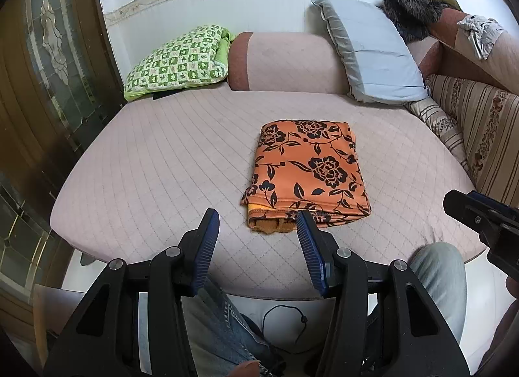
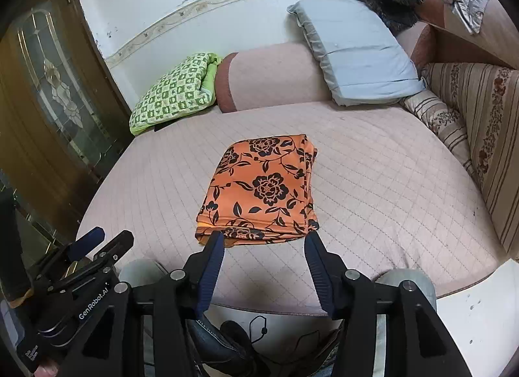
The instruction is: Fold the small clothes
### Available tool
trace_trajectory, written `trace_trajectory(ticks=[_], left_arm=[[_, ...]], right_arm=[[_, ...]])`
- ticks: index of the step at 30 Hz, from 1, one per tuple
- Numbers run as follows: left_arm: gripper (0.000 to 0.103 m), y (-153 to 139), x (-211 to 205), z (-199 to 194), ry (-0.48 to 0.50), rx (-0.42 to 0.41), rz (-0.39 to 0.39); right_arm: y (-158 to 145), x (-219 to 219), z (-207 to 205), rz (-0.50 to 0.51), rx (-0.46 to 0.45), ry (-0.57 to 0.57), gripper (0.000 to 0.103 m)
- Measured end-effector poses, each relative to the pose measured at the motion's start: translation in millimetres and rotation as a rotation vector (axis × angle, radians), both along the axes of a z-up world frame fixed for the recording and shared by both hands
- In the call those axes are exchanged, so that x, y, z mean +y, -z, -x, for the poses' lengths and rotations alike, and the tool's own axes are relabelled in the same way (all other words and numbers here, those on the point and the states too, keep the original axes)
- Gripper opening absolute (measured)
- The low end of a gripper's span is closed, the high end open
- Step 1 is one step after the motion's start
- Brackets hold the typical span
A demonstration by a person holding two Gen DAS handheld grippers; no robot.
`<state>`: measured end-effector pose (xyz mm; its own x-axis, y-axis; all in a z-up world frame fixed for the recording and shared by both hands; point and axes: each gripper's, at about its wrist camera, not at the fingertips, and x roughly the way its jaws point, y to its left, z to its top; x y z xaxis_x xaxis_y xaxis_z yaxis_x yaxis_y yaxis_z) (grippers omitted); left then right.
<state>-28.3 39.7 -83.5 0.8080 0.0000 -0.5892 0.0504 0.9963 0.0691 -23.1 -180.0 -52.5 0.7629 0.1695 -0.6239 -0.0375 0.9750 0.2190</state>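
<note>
An orange garment with a black flower print (image 1: pixel 306 176) lies folded into a neat rectangle on the pink quilted couch seat (image 1: pixel 168 163); it also shows in the right wrist view (image 2: pixel 259 190). My left gripper (image 1: pixel 258 216) is open and empty, just in front of the garment's near edge, towards its left. My right gripper (image 2: pixel 264 237) is open and empty, its fingertips at the garment's near edge. The right gripper also shows at the right edge of the left wrist view (image 1: pixel 480 214), and the left gripper at the lower left of the right wrist view (image 2: pixel 94 244).
A green checked folded blanket (image 1: pixel 178 62) and a blue-grey pillow (image 1: pixel 373 49) lean at the back of the couch. A striped cushion (image 1: pixel 480 130) lines the right side. A wooden glass door (image 1: pixel 48 68) stands on the left. My knees in jeans (image 1: pixel 444 266) are below.
</note>
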Motion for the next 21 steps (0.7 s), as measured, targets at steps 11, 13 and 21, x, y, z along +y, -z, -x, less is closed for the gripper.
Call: trace_trajectory(ticks=[11,13,21], left_arm=[[0.050,0.7,1.1,-2.3,0.002,0.004,0.004],[0.050,1.0,1.3,-2.4,0.001,0.005,0.002],[0.050,0.6,1.2,-2.1,0.002,0.006,0.002]], right_arm=[[0.8,5.5,-4.1,0.034,0.017,0.001,0.052],[0.3,6.0,-3.9,0.037,0.018,0.002,0.052],[-3.8,8.9,-1.4,0.052,0.010,0.006,0.052]])
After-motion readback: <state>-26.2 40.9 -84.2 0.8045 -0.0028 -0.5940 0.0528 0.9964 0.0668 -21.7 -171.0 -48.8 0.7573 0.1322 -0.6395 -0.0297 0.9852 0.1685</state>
